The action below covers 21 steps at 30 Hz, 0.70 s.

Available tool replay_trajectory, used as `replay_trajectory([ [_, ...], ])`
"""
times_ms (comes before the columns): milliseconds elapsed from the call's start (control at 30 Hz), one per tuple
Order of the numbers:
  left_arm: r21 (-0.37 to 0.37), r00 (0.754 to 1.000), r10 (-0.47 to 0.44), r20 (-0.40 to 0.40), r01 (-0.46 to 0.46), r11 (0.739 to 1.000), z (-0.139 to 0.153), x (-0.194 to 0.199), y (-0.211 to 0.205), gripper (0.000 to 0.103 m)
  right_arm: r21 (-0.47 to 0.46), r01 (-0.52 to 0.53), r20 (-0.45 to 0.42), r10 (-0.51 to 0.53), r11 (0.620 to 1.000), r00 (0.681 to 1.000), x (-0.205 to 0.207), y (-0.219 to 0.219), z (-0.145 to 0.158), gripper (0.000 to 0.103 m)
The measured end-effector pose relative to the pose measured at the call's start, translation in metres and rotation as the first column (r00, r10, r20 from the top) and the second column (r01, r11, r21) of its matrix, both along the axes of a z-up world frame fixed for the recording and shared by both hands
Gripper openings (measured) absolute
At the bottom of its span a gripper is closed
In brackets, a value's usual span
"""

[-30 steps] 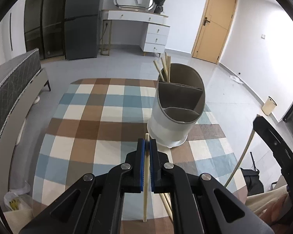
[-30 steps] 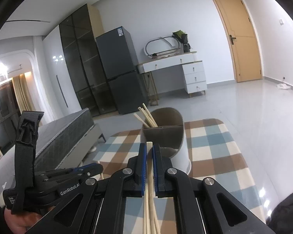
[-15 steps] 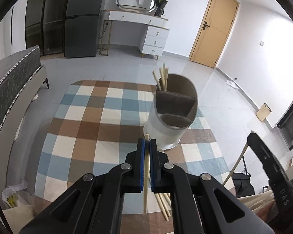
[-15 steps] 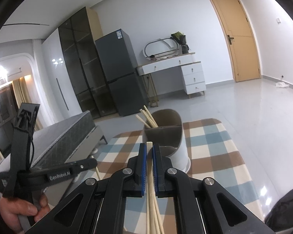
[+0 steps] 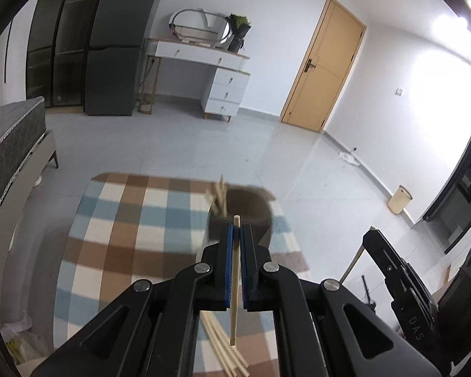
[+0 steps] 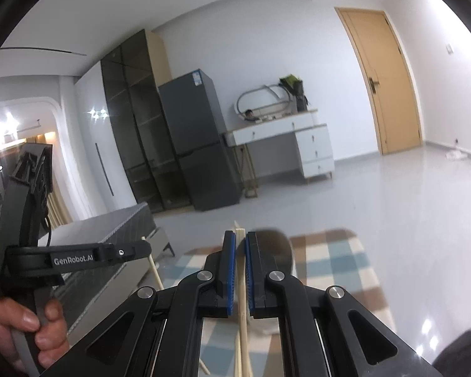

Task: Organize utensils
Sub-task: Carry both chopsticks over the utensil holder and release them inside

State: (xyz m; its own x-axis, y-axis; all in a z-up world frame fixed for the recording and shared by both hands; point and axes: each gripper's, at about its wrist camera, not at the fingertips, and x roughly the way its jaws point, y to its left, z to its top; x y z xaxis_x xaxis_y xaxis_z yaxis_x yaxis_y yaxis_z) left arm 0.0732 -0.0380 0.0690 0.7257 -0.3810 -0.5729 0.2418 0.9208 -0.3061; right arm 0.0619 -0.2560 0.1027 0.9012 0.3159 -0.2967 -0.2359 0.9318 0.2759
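Gripping one chopstick point(image 5: 234, 286) in left claw point(image 5: 235, 232) | right claw point(image 6: 240, 245) clamped on chopsticks point(image 6: 241, 282) | holder point(image 5: 245, 216) just beyond both claws, blurred | loose sticks point(image 5: 223, 348) below left claw

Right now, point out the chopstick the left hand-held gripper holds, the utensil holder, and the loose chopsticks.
chopstick point(image 5: 234, 311), left wrist view, lower shaft.
utensil holder point(image 5: 248, 202), left wrist view, inner wall.
loose chopsticks point(image 5: 223, 348), left wrist view, mid-bundle.

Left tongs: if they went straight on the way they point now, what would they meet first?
Probably the holder. The left tongs, shut on a chopstick, point at its open top just ahead; the chopstick tip would likely arrive first. The picture is blurred, so depth is uncertain.
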Motion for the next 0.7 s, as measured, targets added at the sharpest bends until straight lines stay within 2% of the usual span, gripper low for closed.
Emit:
replay_trajectory([
  [233, -0.056, 0.998, -0.014, 0.059, 0.018, 0.998, 0.038, 0.031, -0.007, 0.000, -0.042, -0.042, 0.093, 0.046, 0.998, 0.995, 0.045, 0.003, 0.042, 0.006],
  [433, -0.103, 0.995, 0.005, 0.095, 0.005, 0.995, 0.048, 0.064, -0.005, 0.000, -0.099, -0.107, 0.163, 0.122, 0.989, 0.979, 0.089, 0.020, 0.064, 0.005],
  [600, -0.136, 0.995, 0.034, 0.098, -0.020, 0.991, 0.039, 0.102, -0.001, 0.000, -0.152, -0.154, 0.207, 0.184, 0.976, 0.961, 0.121, 0.035, 0.061, 0.005],
  [700, -0.160, 0.995, 0.056, 0.080, -0.043, 0.986, 0.026, 0.121, 0.004, 0.000, -0.169, -0.158, 0.185, 0.189, 0.973, 0.964, 0.142, 0.040, 0.047, 0.005],
])
